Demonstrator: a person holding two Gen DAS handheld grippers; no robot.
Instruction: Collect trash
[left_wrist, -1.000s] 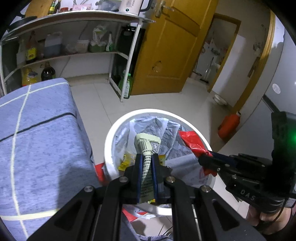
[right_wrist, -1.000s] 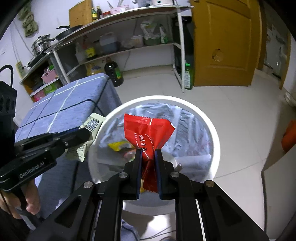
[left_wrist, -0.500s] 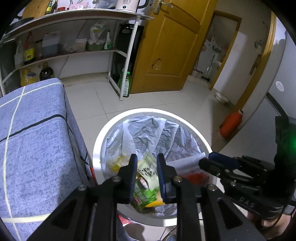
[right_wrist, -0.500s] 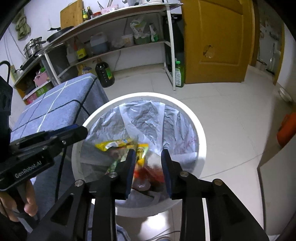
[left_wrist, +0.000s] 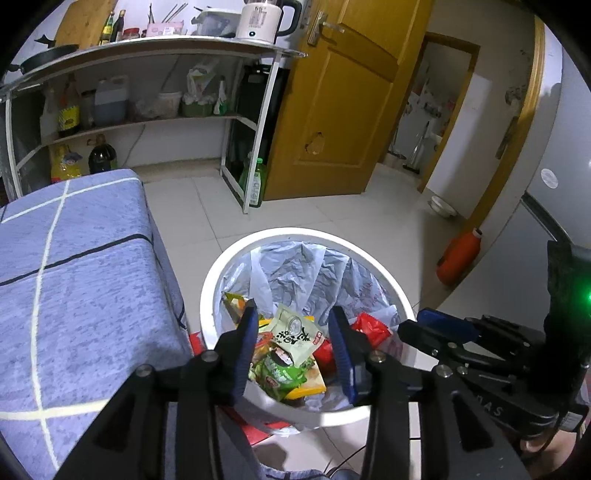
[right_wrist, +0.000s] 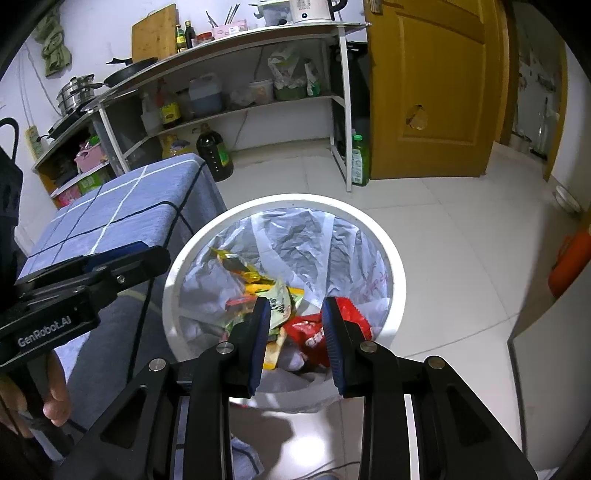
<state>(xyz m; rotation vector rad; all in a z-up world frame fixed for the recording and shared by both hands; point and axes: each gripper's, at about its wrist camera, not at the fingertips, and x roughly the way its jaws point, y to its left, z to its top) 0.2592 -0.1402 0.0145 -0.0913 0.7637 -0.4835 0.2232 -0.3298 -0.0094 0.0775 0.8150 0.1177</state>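
both tools hang over the white trash bin, jaws spread wide and holding nothing. below the left gripper lies a pale green wrapper on the heap; a red wrapper lies in the bin under the right gripper

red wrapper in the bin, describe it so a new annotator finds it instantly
Start at the round white trash bin with the crinkled plastic liner, on the tiled floor beside the blue checked cloth. Look into its litter pile, on the side away from the cloth. The red wrapper lies there: the only solid red piece with white print, next to the pale green and yellow packets.
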